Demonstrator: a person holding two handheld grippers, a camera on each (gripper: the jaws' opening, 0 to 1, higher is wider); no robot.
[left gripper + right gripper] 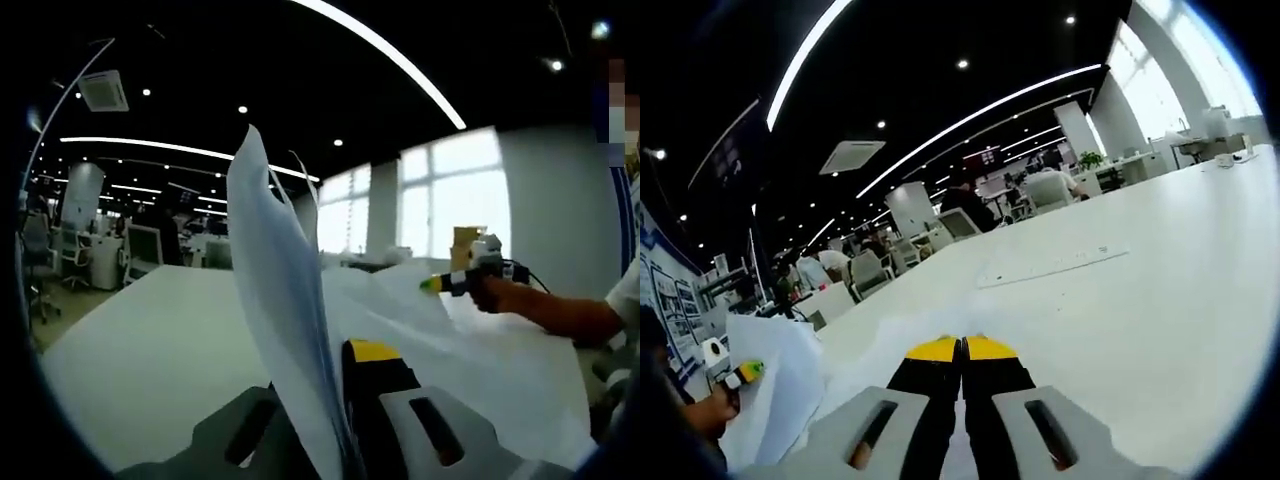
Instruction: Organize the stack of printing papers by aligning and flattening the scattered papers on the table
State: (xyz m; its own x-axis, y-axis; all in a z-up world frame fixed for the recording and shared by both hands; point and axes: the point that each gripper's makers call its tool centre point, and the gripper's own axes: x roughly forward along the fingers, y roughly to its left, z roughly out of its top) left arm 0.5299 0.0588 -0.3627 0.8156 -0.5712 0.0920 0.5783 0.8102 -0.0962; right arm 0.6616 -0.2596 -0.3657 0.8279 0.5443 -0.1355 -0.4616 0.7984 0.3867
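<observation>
In the left gripper view the left gripper (pixel 345 425), grey with yellow-tipped black jaws, rises from the bottom centre and pinches a sheaf of thin white printing papers (pixel 285 300), which stands on edge up the middle of the frame with its top corner curling. Lower right, more white paper (pixel 470 350) lies spread on the broad white table (pixel 160 350), and the other gripper shows at centre right. In the right gripper view the right gripper (pixel 962 350) has its yellow tips pressed together at bottom centre; whether a sheet is caught between them I cannot tell. A loose white sheet (pixel 775 385) sits at lower left. The job looks partway: papers are gathered and lifted, but not yet squared or flattened, and loose sheets remain. The tabletop runs wide and bare toward the upper right, its edges well apart from the grippers, with office chairs (pixel 865 270) beyond.
</observation>
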